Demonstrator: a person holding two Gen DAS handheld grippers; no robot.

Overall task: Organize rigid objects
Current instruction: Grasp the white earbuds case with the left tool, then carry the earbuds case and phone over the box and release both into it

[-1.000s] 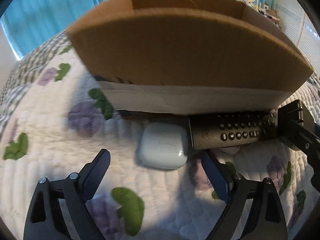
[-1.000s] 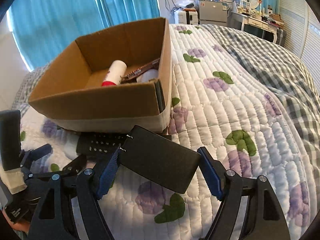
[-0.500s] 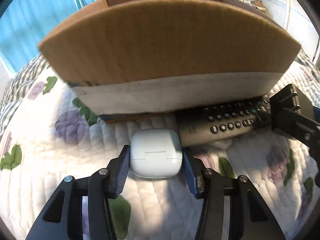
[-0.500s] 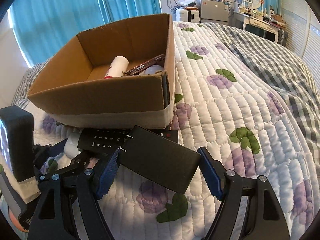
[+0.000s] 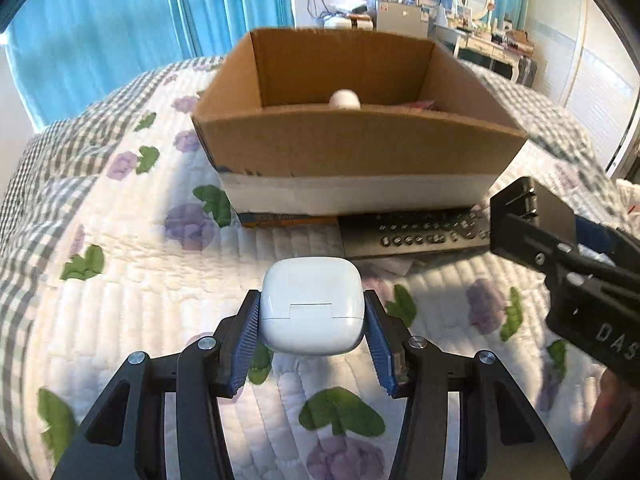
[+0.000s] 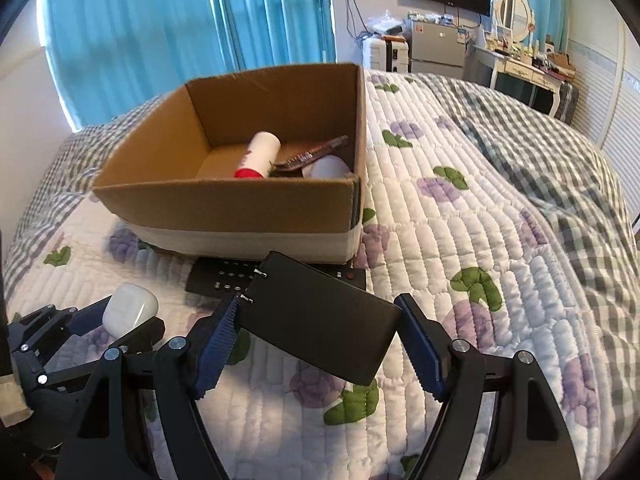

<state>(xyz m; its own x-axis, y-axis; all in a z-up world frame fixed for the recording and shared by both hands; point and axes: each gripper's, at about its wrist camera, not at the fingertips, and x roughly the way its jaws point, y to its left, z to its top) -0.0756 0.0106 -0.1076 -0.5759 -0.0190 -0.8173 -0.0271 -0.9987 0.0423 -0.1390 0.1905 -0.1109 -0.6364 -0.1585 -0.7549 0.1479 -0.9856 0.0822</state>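
My left gripper (image 5: 313, 309) is shut on a white earbud case (image 5: 312, 300), held off the quilt in front of the cardboard box (image 5: 360, 152). The right wrist view shows the same case (image 6: 130, 310) at lower left. My right gripper (image 6: 320, 309) is shut on a black plug-in adapter (image 6: 320, 324), tilted, with two metal prongs at its left end; the adapter (image 5: 532, 220) also shows at the right of the left wrist view. A black remote (image 5: 416, 236) lies on the quilt against the box's front wall, partly hidden by the adapter in the right wrist view.
The box (image 6: 224, 208) holds a white tube with a red cap (image 6: 258, 156), a maroon packet (image 6: 316, 152) and a white round object (image 6: 326, 168). It stands on a floral quilt (image 6: 460, 240) over a bed. Blue curtains and furniture stand behind.
The left gripper's jaws closed on the earbud case, then lifted it up and back from the box. The right gripper rose slightly with the adapter still in it.
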